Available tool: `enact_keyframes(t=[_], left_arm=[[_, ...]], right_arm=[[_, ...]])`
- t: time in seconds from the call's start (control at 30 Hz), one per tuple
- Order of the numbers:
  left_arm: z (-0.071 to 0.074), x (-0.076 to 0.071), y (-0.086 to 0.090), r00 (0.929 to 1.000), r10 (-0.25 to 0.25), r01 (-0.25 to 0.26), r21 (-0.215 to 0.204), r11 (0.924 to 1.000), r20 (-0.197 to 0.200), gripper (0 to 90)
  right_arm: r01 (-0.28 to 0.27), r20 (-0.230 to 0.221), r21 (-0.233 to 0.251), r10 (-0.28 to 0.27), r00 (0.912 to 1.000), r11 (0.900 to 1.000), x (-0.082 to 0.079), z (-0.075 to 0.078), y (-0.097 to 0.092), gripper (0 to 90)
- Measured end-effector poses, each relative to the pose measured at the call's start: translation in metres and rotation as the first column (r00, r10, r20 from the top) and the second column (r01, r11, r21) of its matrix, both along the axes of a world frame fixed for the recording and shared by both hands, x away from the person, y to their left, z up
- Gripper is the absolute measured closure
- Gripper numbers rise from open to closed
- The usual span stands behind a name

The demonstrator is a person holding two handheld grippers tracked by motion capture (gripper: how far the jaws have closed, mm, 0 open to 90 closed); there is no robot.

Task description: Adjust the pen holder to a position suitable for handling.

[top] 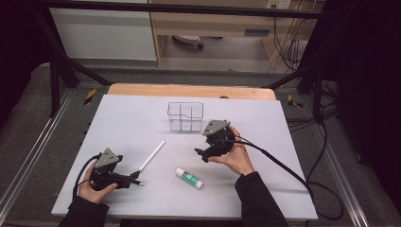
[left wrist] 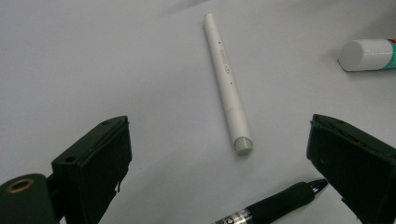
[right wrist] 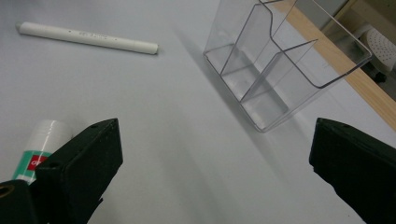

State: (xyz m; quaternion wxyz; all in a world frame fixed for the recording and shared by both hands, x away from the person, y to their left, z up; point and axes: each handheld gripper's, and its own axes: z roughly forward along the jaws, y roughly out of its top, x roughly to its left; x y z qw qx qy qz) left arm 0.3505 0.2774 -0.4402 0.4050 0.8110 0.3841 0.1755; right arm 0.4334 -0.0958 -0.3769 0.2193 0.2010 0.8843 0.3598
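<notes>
you are at the reaching step, before any grasp. your left gripper point(top: 124, 178) rests low at the near left of the counter point(top: 123, 118), and in the left gripper view its fingers point(left wrist: 93, 163) are spread wide with nothing between them. just before them lies a black pen point(left wrist: 273, 205), its tip near the right finger, and beyond it a white pen point(left wrist: 229, 84) lies flat, its grey end pointing toward the gripper. in the high view the black pen point(top: 135, 182) is just beside the left gripper and the white pen point(top: 152, 155) runs slanted toward the middle of the counter.

your right gripper point(top: 204, 152) hovers near the middle, also with the fingers point(right wrist: 84, 158) spread and empty. in its view the clear organizer point(right wrist: 280, 60) stands ahead, upright, and i see nothing in its compartments. the glue stick point(top: 188, 177) lies flat near the front, between your two hands, apart from both pens.

i judge that the work is to put the loose things into the organizer, and nothing is inside yet. the black pen is closest to your left fingers, so it looks like the first one. the next move calls for bringing the fingers down on both sides of the pen barrel, across its length, and then closing. be careful, because the pen is thin and lies flat, so the fingers must come very low or it may roll away.
</notes>
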Motion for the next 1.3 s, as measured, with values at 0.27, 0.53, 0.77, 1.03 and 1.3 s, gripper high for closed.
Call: enact_keyframes(t=[0.27,0.53,0.77,1.03,1.3], left_arm=[[0.000,0.000,-0.001,1.0000,-0.002,0.002,0.002,1.0000,0.000,6.4],[-0.001,0.000,-0.001,1.0000,-0.004,0.004,0.004,1.0000,0.000,6.4],[-0.001,0.000,-0.001,1.0000,-0.005,0.005,0.003,1.0000,0.001,6.5],[0.000,0.000,0.000,1.0000,-0.003,0.003,0.002,1.0000,0.003,6.6],[-0.001,0.001,0.000,1.0000,-0.001,0.001,0.001,1.0000,0.003,6.7]], right_arm=[[-0.009,0.022,-0.038,0.010,0.9997,0.9992,0.012,0.000,0.012,3.9],[-0.008,0.037,-0.057,0.011,0.9993,0.9984,0.024,0.001,0.021,4.8],[-0.010,0.043,-0.068,0.013,0.9990,0.9976,0.036,0.002,0.031,6.1],[-0.014,0.067,-0.092,0.020,0.9976,0.9957,0.050,0.003,0.039,9.2],[-0.032,0.091,-0.105,0.042,0.9950,0.9940,0.060,0.003,0.047,17.0]])
